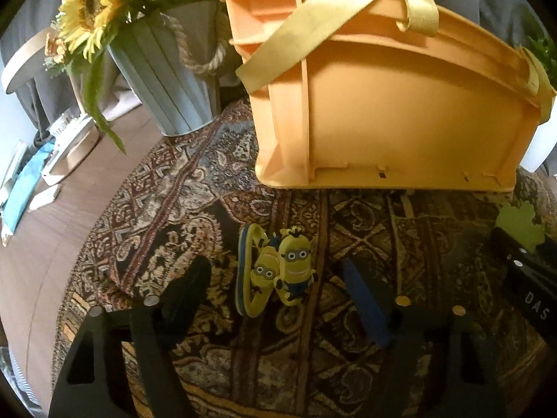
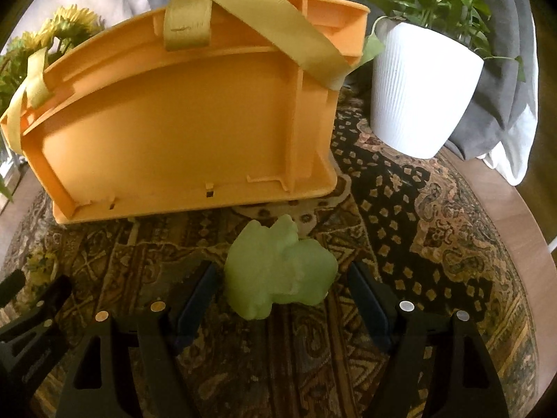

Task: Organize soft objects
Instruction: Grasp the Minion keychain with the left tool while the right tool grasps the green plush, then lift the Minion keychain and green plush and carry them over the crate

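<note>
A: How are the claws set?
B: The left gripper is spread around the minion toys on the patterned rug, pads apart from them; the right gripper is spread around the green soft toy, untouched; nothing is gripped.
A: And the orange crate?
B: Just behind both.

patterned rug over round wooden table; grey drapery behind.
</note>
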Available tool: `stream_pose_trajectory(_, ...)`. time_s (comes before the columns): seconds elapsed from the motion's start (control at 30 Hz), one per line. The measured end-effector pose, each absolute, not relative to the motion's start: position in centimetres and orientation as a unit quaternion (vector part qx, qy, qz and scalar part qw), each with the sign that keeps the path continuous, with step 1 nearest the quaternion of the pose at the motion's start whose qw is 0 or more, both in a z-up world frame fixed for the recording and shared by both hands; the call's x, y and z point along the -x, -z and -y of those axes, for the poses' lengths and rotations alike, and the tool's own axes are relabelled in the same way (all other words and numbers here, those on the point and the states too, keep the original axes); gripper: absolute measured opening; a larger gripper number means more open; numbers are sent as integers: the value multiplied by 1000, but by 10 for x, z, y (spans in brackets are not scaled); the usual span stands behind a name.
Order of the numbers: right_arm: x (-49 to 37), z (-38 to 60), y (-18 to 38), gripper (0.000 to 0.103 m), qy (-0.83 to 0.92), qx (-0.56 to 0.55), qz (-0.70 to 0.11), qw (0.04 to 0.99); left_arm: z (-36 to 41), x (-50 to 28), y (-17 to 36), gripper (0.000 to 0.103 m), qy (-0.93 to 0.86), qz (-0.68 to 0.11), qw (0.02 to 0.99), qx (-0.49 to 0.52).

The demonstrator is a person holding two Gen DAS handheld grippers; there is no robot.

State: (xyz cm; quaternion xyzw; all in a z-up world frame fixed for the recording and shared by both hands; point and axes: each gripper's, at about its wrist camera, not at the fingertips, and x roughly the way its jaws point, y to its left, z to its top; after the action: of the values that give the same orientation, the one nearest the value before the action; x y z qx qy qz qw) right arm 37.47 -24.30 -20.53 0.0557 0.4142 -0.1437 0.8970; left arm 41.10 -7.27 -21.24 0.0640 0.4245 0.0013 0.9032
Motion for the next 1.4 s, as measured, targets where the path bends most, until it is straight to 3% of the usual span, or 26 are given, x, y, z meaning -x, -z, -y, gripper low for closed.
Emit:
stream_pose_trajectory(0.2,-376,248,208,76,146,-68,-416,895,74,-412,215,57,16,-430,901,-57)
stream_pose_trajectory(0.33,-379,253,211,66,139,-73,-419,894,73,-414,215,46,16,-425,903,-64)
stream_pose_trajectory(0.43,-379,250,211,66,137,-65,-419,895,70,-415,214,40,15,-425,903,-63)
stream_pose_trajectory(0.83,-364,235,187,66,127,-67,-396,907,62,-400,200,34,28,-410,910,-59)
stream_pose_trajectory(1.4,-323,222,134,66,110,-86,-350,926,54,-354,135,33,59,-346,936,-42)
